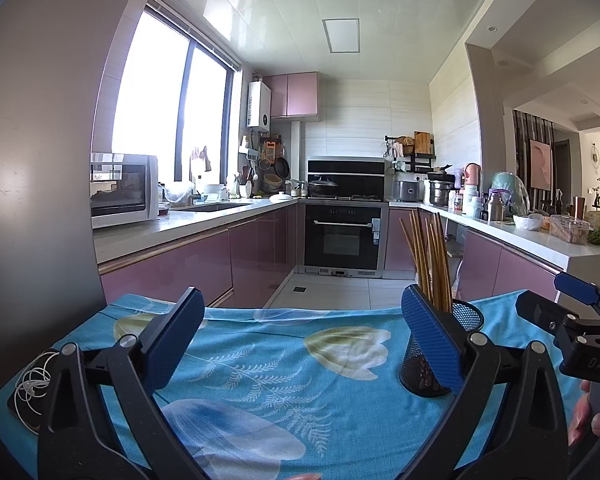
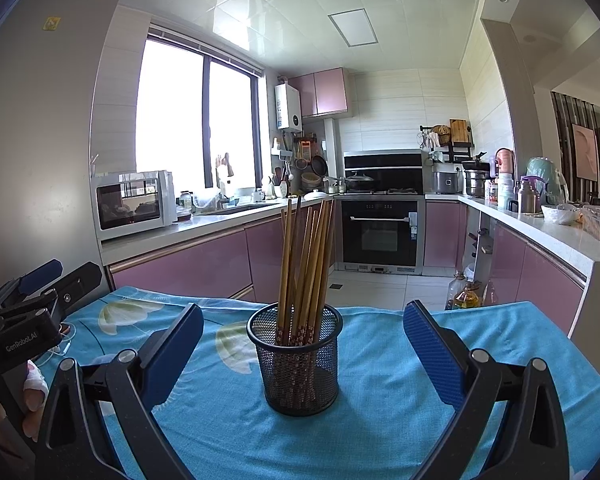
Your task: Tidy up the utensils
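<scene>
Chopsticks (image 2: 305, 268): a bundle of wooden sticks standing tips-down in the holder, fanned slightly and leaning toward the far rim; already gathered in one place, so the sorting looks largely done.
Mesh holder (image 2: 300, 364): black wire cup, upright on the tablecloth (image 2: 380, 432), set near the table's middle, presumably within reach of both tools.
Right gripper (image 2: 302, 350): fingers spread wide, one on either side of the holder, touching neither it nor the sticks; holding nothing.
Left gripper (image 1: 302, 338): fingers likewise wide apart over bare cloth, empty; the holder sits just beyond its right finger, partly hidden by it.
Earphone cable (image 1: 30, 384): white, coiled at the table's left edge, well apart from the holder.
</scene>
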Demonstrator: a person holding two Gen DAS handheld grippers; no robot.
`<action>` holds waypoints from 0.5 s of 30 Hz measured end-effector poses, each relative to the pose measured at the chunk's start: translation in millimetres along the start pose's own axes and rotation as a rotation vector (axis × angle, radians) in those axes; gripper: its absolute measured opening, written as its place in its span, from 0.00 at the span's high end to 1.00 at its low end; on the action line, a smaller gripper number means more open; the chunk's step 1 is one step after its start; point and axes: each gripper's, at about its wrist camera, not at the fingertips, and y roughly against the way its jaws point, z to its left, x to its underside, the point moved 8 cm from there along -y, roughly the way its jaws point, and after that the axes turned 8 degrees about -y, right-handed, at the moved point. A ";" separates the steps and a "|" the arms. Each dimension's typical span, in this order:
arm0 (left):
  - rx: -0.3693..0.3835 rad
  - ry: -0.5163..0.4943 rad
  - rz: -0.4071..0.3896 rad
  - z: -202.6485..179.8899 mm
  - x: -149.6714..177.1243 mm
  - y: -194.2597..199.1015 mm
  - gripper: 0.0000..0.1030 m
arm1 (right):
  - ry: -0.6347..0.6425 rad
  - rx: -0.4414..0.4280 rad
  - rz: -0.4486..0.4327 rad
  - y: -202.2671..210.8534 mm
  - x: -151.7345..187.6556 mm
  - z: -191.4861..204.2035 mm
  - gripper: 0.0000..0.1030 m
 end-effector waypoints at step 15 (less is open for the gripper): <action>0.001 -0.001 0.000 -0.3 -0.2 0.2 0.05 | -0.001 -0.001 -0.003 0.1 -1.7 0.1 0.06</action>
